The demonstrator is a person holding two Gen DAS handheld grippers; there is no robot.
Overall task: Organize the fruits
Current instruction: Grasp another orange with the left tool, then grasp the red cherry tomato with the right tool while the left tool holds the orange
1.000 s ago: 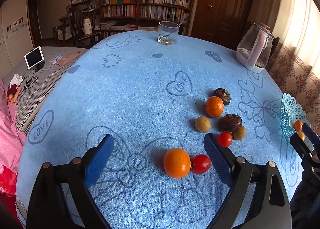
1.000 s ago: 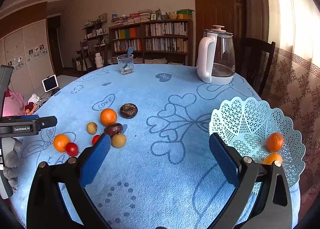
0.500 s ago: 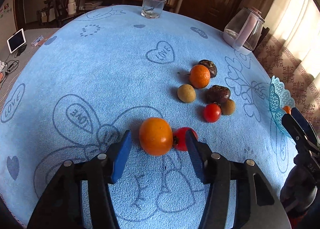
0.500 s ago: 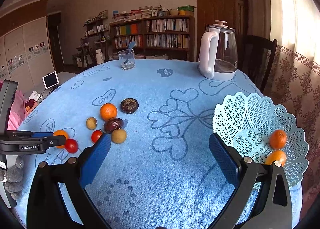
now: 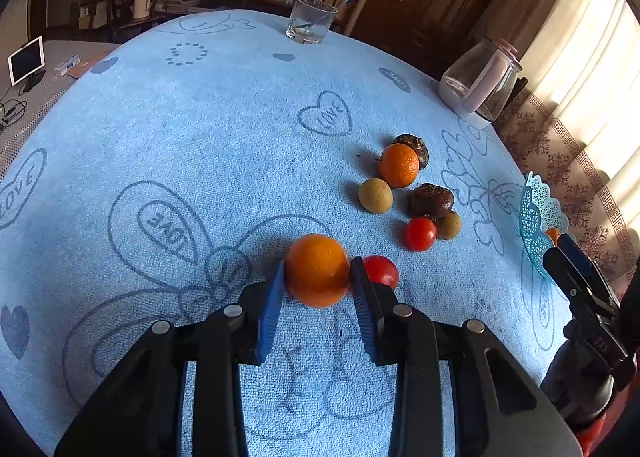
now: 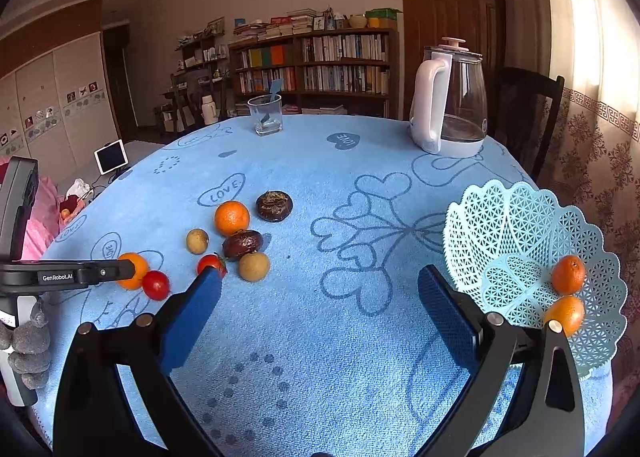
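On the blue tablecloth [image 5: 200, 129], an orange [image 5: 317, 270] sits between the blue pads of my left gripper [image 5: 318, 267]. The jaws are closing and both pads touch its sides. A red tomato [image 5: 382, 271] lies right behind the right pad. In the right wrist view the same orange [image 6: 138, 277] shows behind the left gripper's finger. My right gripper [image 6: 320, 297] hovers open over bare cloth, with the pale blue lattice basket [image 6: 520, 241] just to its right. Two oranges [image 6: 568, 275] lie in the basket.
A cluster of loose fruit lies mid-table: another orange [image 5: 399, 165], two dark wrinkled fruits [image 5: 430, 200], two tan round ones [image 5: 375, 195] and a second tomato [image 5: 419, 234]. A kettle [image 6: 448, 97] and a glass [image 6: 266, 115] stand at the far edge, with a chair [image 6: 524, 109] behind.
My left gripper came down and forward onto the near orange, and its wide jaws closed in until the pads met the fruit. The right gripper stayed put.
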